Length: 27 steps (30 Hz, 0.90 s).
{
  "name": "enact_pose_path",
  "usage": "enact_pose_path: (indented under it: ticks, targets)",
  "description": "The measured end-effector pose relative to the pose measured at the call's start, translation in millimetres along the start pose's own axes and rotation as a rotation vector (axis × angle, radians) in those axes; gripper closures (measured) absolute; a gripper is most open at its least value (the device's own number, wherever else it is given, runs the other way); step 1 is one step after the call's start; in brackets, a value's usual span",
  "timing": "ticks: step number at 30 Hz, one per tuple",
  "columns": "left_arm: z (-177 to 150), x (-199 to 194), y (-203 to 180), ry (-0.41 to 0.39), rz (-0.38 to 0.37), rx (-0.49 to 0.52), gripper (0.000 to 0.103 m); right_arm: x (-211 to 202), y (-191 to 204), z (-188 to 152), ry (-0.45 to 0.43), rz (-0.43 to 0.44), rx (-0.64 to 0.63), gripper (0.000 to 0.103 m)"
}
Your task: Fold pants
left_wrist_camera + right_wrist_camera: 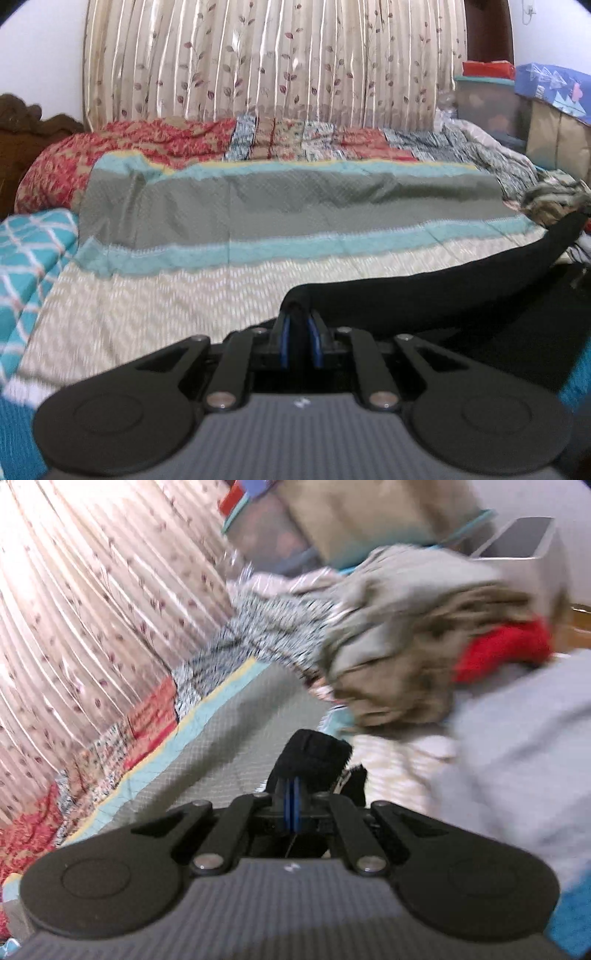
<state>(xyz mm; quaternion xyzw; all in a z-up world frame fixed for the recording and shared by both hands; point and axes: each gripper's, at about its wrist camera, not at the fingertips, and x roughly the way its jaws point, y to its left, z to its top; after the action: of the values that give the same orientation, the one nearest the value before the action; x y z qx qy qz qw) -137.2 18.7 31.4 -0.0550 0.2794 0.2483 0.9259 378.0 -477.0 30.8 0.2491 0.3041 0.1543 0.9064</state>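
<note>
Striped bedspread (258,206); two grippers, left gripper (299,325), right gripper (293,794), each clamping one black pants (424,288).

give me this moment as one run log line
task: fold pants | left gripper: shut on pants | right gripper: shut on pants | pants: black, stretched over bed | laundry pile: right

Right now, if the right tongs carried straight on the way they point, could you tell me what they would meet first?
The right tongs, shut on the black pants, point across the bedspread; beyond the bunched cloth, probably the heap of clothes, though blur leaves depth unclear.
</note>
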Motion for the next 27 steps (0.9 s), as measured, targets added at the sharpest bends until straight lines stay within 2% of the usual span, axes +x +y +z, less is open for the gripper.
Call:
enact_pose_path:
  ticks: [4,6,7,8,9,11,12,15,16,17,19,21,24,27]
  targets:
    - [-37,-24,-5,0.062,-0.02,-0.045,0.092,-40,-64,-38,0.022,-0.045,0.094,0.098]
    - [-57,-27,-5,0.1,-0.032,-0.085,0.091,-35,-87,-57,0.078,-0.102,0.11,0.098]
    - [-68,-25,-6,0.134,-0.035,-0.099,0.091,-31,-99,-69,0.112,-0.145,0.118,0.092]
    - [-77,-23,-8,0.165,-0.035,-0.104,0.089,-29,-109,-76,0.126,-0.2,0.138,0.091]
    - [-86,-21,-9,0.197,-0.038,-0.101,0.087,-30,-117,-80,0.121,-0.242,0.168,0.091]
    - [-97,-24,-7,0.23,-0.03,-0.102,0.085,-40,-131,-81,0.071,-0.221,0.284,0.091]
    - [-99,-30,-3,0.23,-0.028,-0.119,0.084,-45,-131,-77,0.054,-0.222,0.303,0.088]
    - [-98,-56,18,0.158,-0.055,-0.238,0.074,-60,-110,-66,-0.002,-0.213,0.216,0.079]
    - [-95,-64,26,0.127,-0.037,-0.281,0.065,-65,-100,-63,-0.023,-0.196,0.184,0.077]
    - [-94,-71,36,0.093,-0.017,-0.334,0.061,-69,-90,-62,-0.04,-0.176,0.16,0.076]
    - [-91,-80,60,0.039,-0.018,-0.475,0.063,-78,-71,-65,-0.056,-0.119,0.11,0.072]
    - [-87,-78,73,0.014,-0.026,-0.555,0.063,-75,-53,-72,-0.03,-0.047,0.061,0.069]
    - [-80,-66,75,0.002,-0.033,-0.571,0.061,-62,-15,-99,0.054,0.047,-0.027,0.069]
    - [-78,-44,59,0.058,-0.033,-0.519,0.061,-50,17,-135,0.168,0.129,-0.102,0.068]
